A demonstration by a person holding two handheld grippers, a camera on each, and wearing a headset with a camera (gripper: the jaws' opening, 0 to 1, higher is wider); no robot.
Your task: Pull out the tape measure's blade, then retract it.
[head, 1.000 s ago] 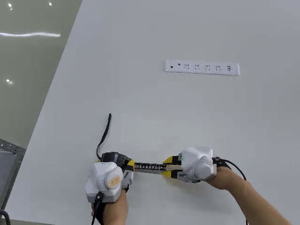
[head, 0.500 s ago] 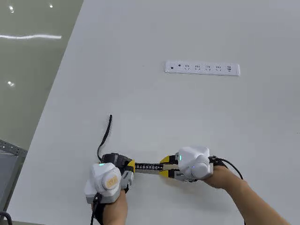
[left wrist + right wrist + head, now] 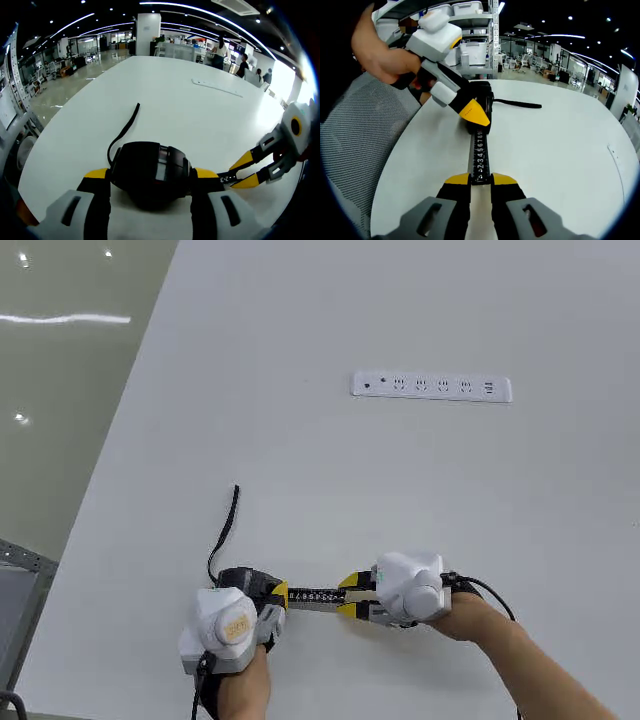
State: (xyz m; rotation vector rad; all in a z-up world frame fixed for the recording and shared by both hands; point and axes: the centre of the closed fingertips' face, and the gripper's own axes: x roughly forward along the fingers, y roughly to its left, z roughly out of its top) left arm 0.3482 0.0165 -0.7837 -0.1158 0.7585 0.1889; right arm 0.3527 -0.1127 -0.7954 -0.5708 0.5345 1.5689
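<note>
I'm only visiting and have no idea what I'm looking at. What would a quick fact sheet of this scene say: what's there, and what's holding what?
Setting: white table
Main object: black tape measure, near the table's near edge
Left gripper: shut on the tape measure's case
Right gripper: shut on the blade at its end
Blade state: partly pulled out, a short stretch between the grippers
Strap: black wrist strap lying on the table beyond the case
Also there: white power strip, apart from the grippers
</note>
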